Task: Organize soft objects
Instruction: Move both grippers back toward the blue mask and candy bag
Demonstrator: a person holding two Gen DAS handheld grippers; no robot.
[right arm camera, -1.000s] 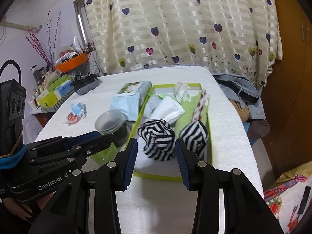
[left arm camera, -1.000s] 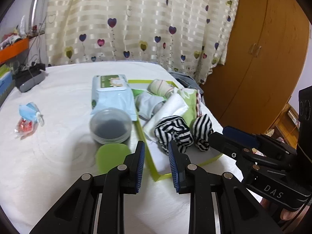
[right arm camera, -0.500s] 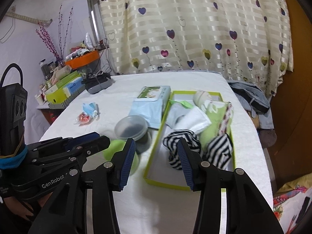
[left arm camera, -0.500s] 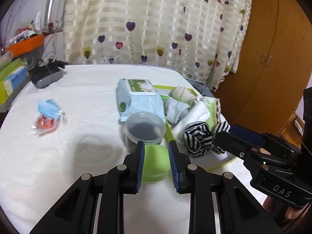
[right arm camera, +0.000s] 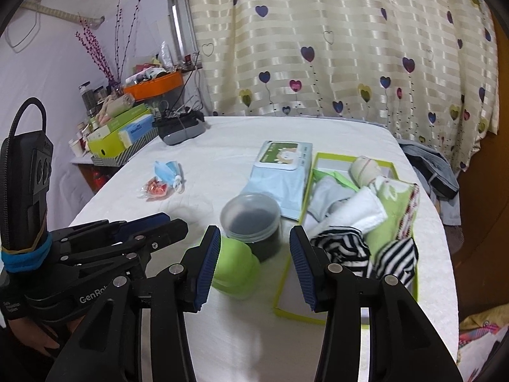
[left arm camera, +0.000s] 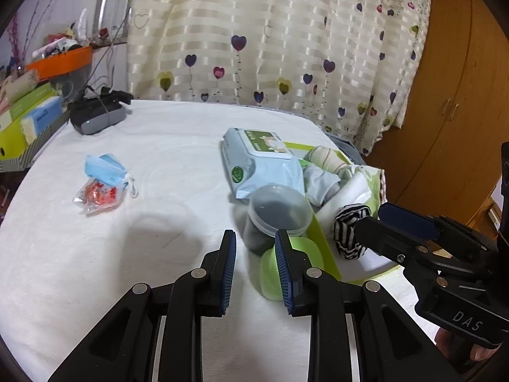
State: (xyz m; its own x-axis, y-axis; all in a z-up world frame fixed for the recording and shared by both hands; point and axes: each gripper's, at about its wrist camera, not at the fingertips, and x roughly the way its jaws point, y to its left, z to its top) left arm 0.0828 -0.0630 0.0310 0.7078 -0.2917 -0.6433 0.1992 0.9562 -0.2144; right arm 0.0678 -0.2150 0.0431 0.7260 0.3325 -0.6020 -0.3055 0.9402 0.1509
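A green-rimmed tray [left arm camera: 321, 238] [right arm camera: 286, 283] on the white table holds soft things: rolled black-and-white striped socks [left arm camera: 346, 232] [right arm camera: 343, 248], a white towel [left arm camera: 350, 194], pale blue and green cloths, and a beige roll. My left gripper [left arm camera: 254, 245] is open and empty, hovering in front of a clear jar [left arm camera: 276, 213] and a green lid [left arm camera: 315, 253]. My right gripper [right arm camera: 254, 238] is open and empty too, over the lid [right arm camera: 235, 267] and just left of the tray. A blue mask [left arm camera: 103, 165] and a red packet [left arm camera: 98, 195] lie apart at the left.
A wet-wipes pack [left arm camera: 261, 162] leans on the tray's far left corner. A grey device [left arm camera: 95, 117] sits at the back left, with boxes [left arm camera: 25, 117] beyond the table edge. The wooden wardrobe [left arm camera: 461, 95] and a pile of clothes [right arm camera: 435, 172] are to the right.
Both grippers have moved left, away from the striped socks in the tray and towards the jar and green lid. The right jaws stand a little wider.
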